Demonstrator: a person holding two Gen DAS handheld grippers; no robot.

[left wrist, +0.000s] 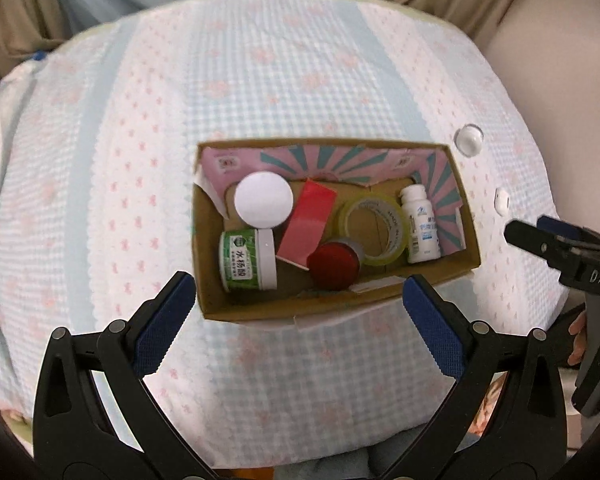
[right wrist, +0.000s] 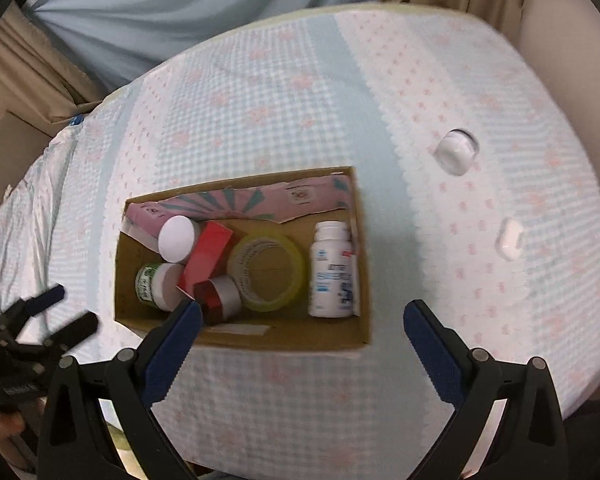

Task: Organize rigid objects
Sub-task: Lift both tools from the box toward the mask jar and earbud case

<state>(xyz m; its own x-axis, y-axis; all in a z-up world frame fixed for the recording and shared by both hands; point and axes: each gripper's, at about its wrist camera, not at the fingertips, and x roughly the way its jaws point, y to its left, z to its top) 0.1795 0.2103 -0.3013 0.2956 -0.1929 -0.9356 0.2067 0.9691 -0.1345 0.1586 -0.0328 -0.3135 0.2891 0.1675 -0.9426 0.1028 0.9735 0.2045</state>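
An open cardboard box (left wrist: pixel 260 308) (right wrist: pixel 300 340) sits on a bed with a checked cover. Inside lie a white-lidded jar (left wrist: pixel 264 199) (right wrist: pixel 176 238), a green jar (left wrist: pixel 240 260) (right wrist: pixel 150 280), a red carton (left wrist: pixel 307 224) (right wrist: pixel 206 258), a red-capped tin (left wrist: pixel 334 266) (right wrist: pixel 216 300), a tape roll (left wrist: pixel 374 232) (right wrist: pixel 266 272) and a white bottle (left wrist: pixel 420 224) (right wrist: pixel 334 270). My left gripper (left wrist: pixel 300 292) hangs open above the box's near edge, holding nothing. My right gripper (right wrist: pixel 302 316) is open and empty too, over the box's near right part.
Two small white objects lie on the bed cover (left wrist: pixel 280 80) right of the box: a round one (left wrist: pixel 468 140) (right wrist: pixel 456 152) and a smaller one (left wrist: pixel 502 202) (right wrist: pixel 510 240). Curtains (right wrist: pixel 180 8) hang behind the bed. A person's fingers (left wrist: pixel 578 340) show at the right handle.
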